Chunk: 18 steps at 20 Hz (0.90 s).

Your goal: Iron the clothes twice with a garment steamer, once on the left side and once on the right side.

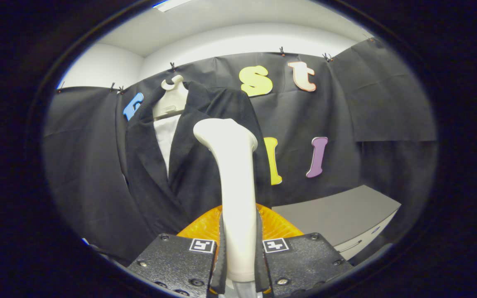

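The gripper (238, 256) pinches the white handle of the garment steamer (232, 178): both jaws press on the handle's lower part, one on each side, with no gap to be seen between them and the plastic. The steamer stands upright between the jaws and rises ahead of them, its rounded head bending over toward the left at the top. Below the jaws a bit of pale hose or neck leaves the handle's foot. Behind the handle, just beyond the jaws, lies an orange ribbed dome-shaped thing (280, 225), translucent, partly hidden by the handle and the gripper's body; what it is cannot be told for sure.

The dark jacket (155, 165) hangs on a pale hanger (171, 99) against the black cloth wall (367, 107), beyond the steamer and a little to its left. The jacket is open at the front, its lapels falling in a V, and a white shirt (165, 140) shows in the opening under the hanger's neck. The steamer's head stands in front of the jacket's right-hand half as seen from the gripper; whether it touches the fabric cannot be told.

To the right, beyond the jaws, a grey desk (338, 215) runs along the cloth wall, with a pale drawer front on its near side. Above the cloth a white wall and ceiling show.
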Each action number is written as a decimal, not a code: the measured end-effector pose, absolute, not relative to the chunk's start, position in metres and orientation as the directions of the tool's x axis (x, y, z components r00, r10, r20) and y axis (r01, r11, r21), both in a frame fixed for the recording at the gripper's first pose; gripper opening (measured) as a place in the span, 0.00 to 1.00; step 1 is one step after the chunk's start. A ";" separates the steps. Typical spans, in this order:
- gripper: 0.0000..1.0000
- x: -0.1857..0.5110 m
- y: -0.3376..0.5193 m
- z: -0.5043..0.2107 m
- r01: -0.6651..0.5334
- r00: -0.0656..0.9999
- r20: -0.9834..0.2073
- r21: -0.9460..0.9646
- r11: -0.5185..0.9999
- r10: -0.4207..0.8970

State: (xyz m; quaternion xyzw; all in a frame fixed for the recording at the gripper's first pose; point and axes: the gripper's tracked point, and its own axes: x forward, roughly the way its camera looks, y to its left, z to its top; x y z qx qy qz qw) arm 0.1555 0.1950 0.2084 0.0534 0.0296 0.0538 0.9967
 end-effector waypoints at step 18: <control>0.30 0.186 0.206 0.136 -0.026 0.989 -0.147 -0.016 1.000 0.024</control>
